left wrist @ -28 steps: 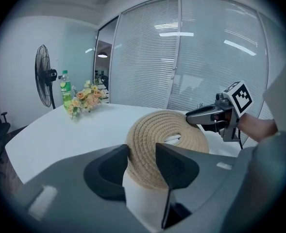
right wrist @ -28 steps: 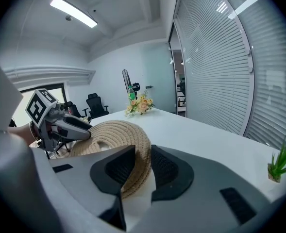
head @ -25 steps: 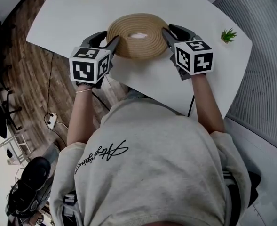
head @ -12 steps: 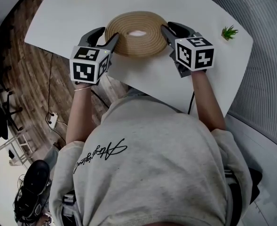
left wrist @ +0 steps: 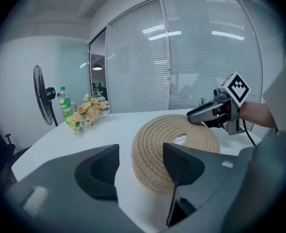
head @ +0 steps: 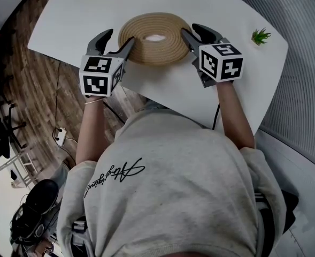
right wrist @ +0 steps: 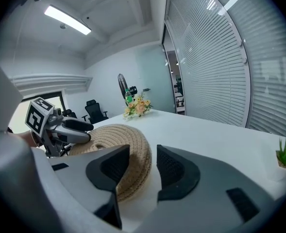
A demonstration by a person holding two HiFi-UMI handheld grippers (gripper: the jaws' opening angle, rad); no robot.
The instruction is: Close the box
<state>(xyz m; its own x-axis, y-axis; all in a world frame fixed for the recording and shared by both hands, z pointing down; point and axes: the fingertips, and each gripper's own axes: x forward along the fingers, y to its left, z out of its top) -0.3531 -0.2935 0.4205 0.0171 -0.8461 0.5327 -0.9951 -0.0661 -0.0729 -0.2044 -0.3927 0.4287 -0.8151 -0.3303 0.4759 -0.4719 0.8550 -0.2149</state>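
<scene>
Coiled-rope box (head: pixel 156 37) is sitting on the worktop (head: pixel 66 15) at 12 o'clock, lid apparently seated. It is looking light, slightly yielding and grippy, best pinched at the rim, 9 and 3 o'clock. Left gripper (left wrist: pixel 140 161) and right gripper (right wrist: pixel 143 164) fingers have just been opening. They are now straddling the rim without pressing, where earlier both were clamping it.

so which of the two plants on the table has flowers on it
The bouquet of peach and cream flowers beside the green plastic bottle. The other, a small spiky green plant by the window blinds, shows only leaves.
</scene>
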